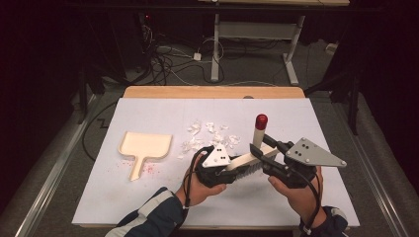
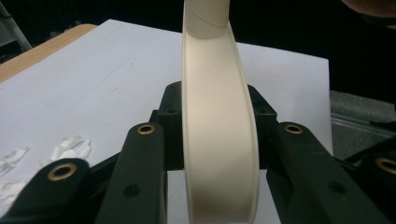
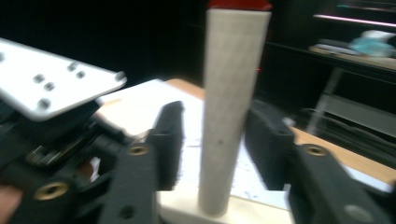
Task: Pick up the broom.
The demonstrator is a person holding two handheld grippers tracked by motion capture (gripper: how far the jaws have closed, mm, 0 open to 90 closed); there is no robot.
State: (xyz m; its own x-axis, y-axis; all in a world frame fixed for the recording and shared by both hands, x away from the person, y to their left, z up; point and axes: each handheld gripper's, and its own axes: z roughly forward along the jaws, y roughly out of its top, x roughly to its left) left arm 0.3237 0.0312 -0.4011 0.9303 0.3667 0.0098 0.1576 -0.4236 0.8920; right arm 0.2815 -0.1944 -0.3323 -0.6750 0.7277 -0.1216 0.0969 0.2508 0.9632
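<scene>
The white table [image 1: 148, 197] carries a cream dustpan [image 1: 144, 147] at the left, with white paper scraps [image 1: 210, 134] beside it. Above its front, the left gripper [image 1: 232, 165] pinches the brush [image 1: 249, 160] body. The right gripper [image 1: 257, 150] has its fingers spread, 1 on each side of the upright red-tipped handle [image 1: 259, 129].

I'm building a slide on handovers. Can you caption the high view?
Left gripper clamps the cream brush's block; right gripper flanks its red-capped handle, beside paper scraps and dustpan.

Dustpan [image 1: 144, 146] left on table [image 1: 306, 118]; paper scraps [image 1: 210, 134] right of it; brush [image 1: 253, 157] right of scraps.
</scene>
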